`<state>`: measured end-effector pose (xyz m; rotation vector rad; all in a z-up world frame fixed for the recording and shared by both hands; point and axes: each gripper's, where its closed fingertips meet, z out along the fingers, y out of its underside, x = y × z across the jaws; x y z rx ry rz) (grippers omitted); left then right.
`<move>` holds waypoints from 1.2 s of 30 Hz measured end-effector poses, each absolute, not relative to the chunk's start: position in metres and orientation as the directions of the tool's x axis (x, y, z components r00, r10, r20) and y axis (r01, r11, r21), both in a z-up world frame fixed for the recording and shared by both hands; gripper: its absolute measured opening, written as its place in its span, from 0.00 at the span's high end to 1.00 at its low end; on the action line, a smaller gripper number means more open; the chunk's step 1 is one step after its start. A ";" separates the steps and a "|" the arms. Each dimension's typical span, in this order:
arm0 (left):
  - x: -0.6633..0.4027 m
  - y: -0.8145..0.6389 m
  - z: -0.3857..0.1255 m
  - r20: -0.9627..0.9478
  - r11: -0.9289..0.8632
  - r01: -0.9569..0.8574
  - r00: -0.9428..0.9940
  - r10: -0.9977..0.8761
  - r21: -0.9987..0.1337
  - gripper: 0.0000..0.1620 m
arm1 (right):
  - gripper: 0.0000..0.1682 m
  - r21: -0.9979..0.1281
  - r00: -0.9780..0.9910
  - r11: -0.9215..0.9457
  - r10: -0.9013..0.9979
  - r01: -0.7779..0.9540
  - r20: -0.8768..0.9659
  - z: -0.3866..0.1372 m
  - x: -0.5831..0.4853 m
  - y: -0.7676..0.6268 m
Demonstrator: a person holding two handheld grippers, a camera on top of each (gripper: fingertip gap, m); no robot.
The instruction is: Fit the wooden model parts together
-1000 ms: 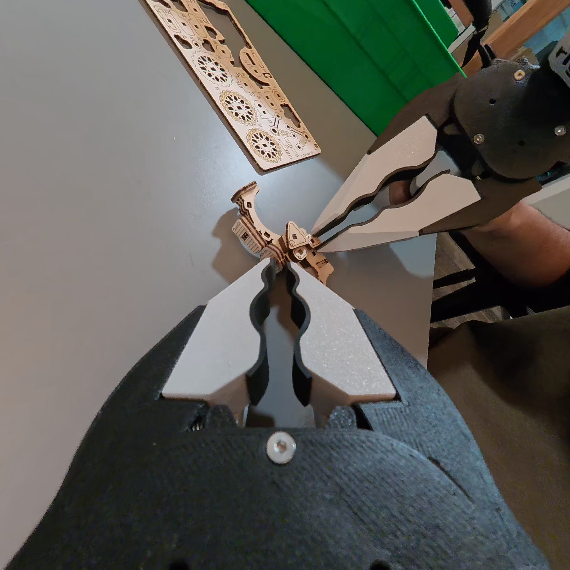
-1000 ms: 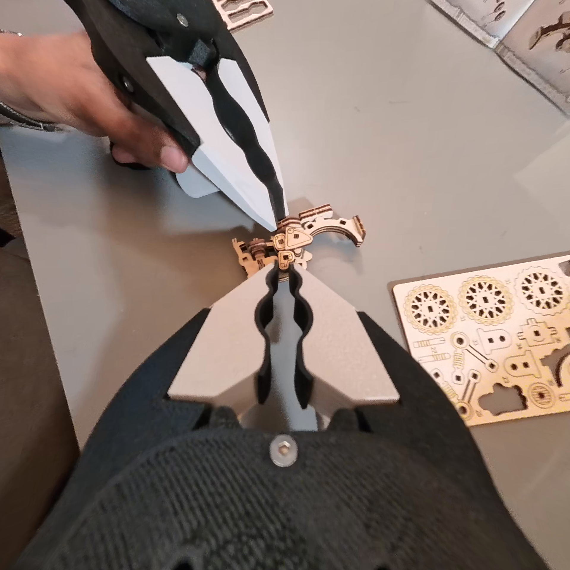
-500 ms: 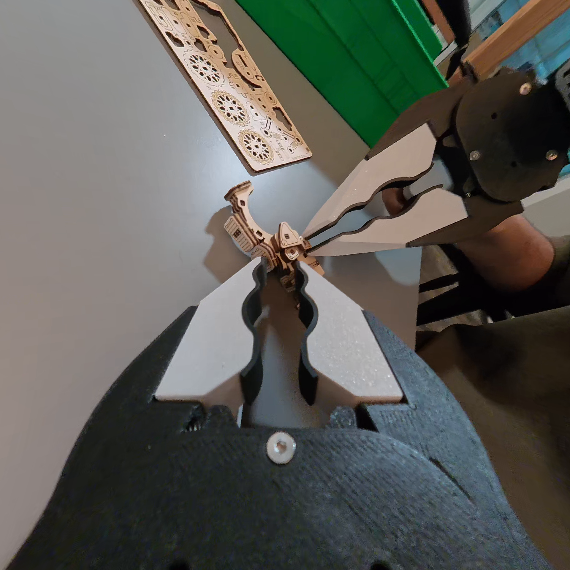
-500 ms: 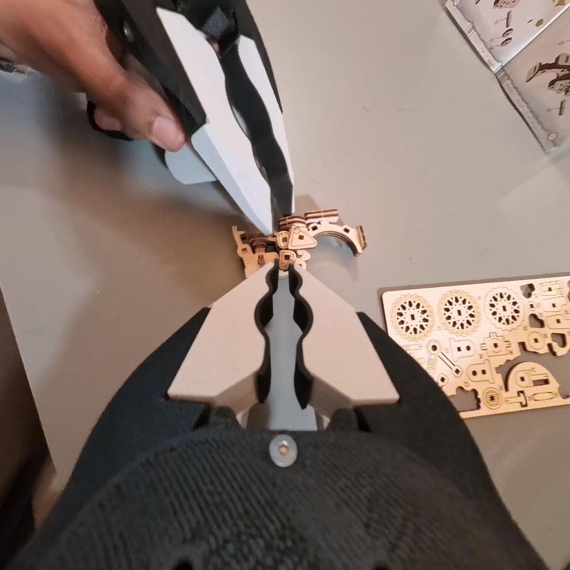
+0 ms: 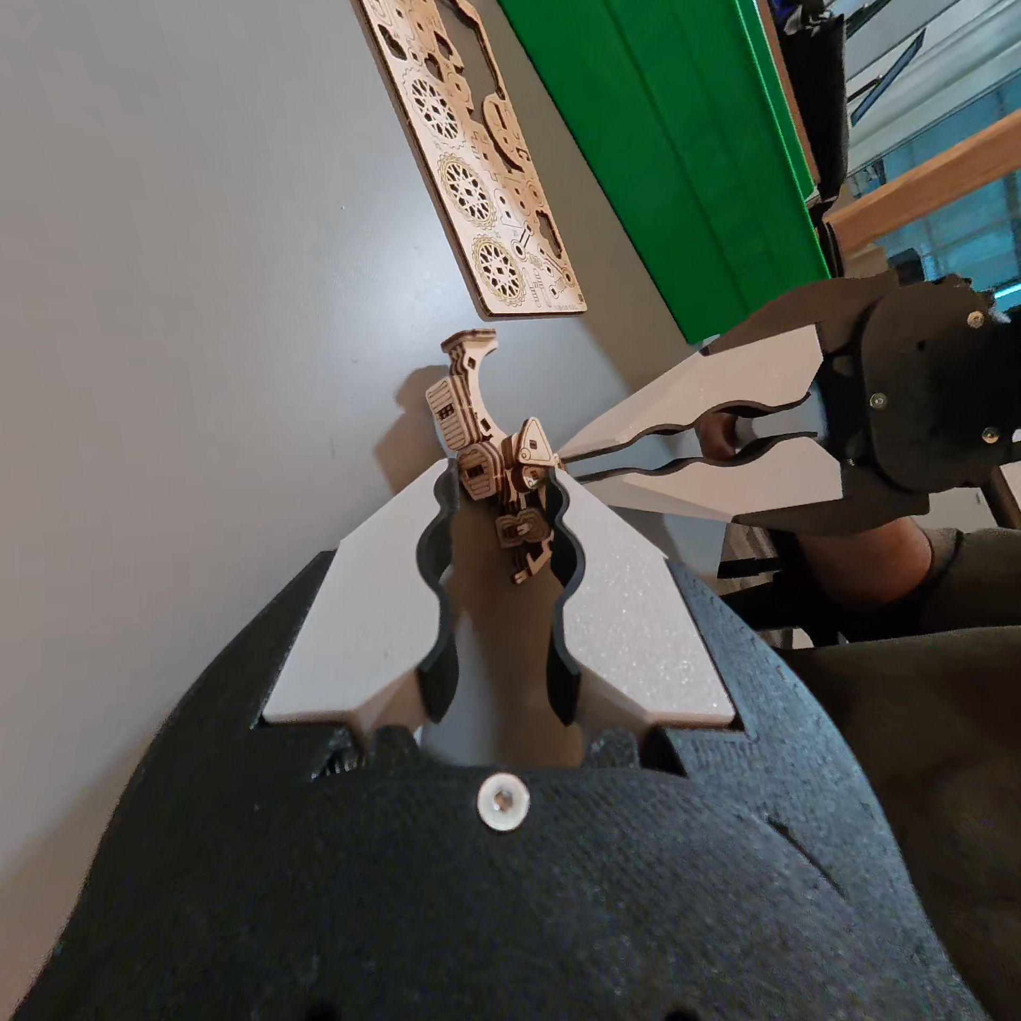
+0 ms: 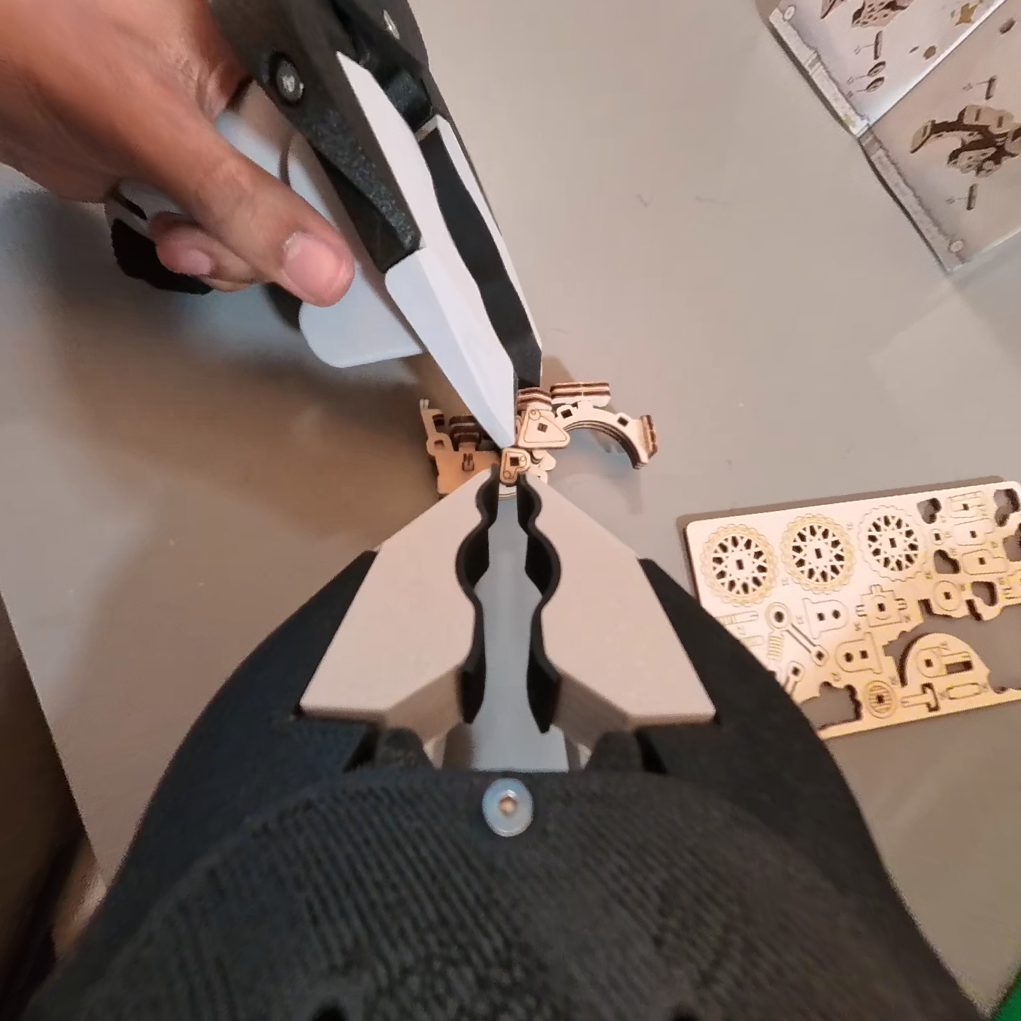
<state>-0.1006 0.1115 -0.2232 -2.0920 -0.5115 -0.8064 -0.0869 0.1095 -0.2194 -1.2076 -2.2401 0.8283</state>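
Observation:
A small wooden model (image 5: 469,409) with a curved arm and a triangular plate (image 5: 533,442) hangs tilted over the grey table (image 5: 166,276) and casts a shadow on it. My left gripper (image 5: 505,475) is shut on the model's body, its tips on either side. My right gripper (image 6: 511,478) is shut on a small wooden part (image 6: 512,463) with a square hole, pressed against the model (image 6: 608,425) just below the triangular plate. The right gripper also shows in the left wrist view (image 5: 561,467), coming from the right. The left gripper shows in the right wrist view (image 6: 519,411), coming from above left.
A wooden parts sheet (image 5: 486,166) with gear wheels lies beyond the model; it shows in the right wrist view (image 6: 856,596) too. A green box (image 5: 663,138) stands at the table's far side. An instruction booklet (image 6: 911,110) lies top right. A hand (image 6: 166,138) holds the left gripper.
The model has tilted more upright and sits deeper between my left fingers, whose jaws now stand wider apart. The right gripper has kept its hold at the same joint.

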 end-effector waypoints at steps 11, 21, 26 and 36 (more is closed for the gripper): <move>-0.102 0.112 -0.222 0.785 -0.582 0.677 0.611 0.102 -0.451 0.81 | 0.97 -0.717 -0.506 0.398 0.859 0.573 0.073 -0.219 -0.088 0.109; -0.101 0.114 -0.220 0.795 -0.581 0.684 0.598 0.099 -0.442 0.76 | 0.97 -0.722 -0.502 0.389 0.862 0.572 0.068 -0.219 -0.088 0.108; -0.101 0.114 -0.222 0.764 -0.585 0.665 0.635 0.114 -0.465 0.78 | 0.97 -0.724 -0.499 0.384 0.865 0.574 0.063 -0.219 -0.088 0.108; -0.099 0.113 -0.220 0.783 -0.590 0.675 0.612 0.114 -0.442 0.75 | 0.97 -0.725 -0.499 0.381 0.865 0.573 0.061 -0.219 -0.089 0.108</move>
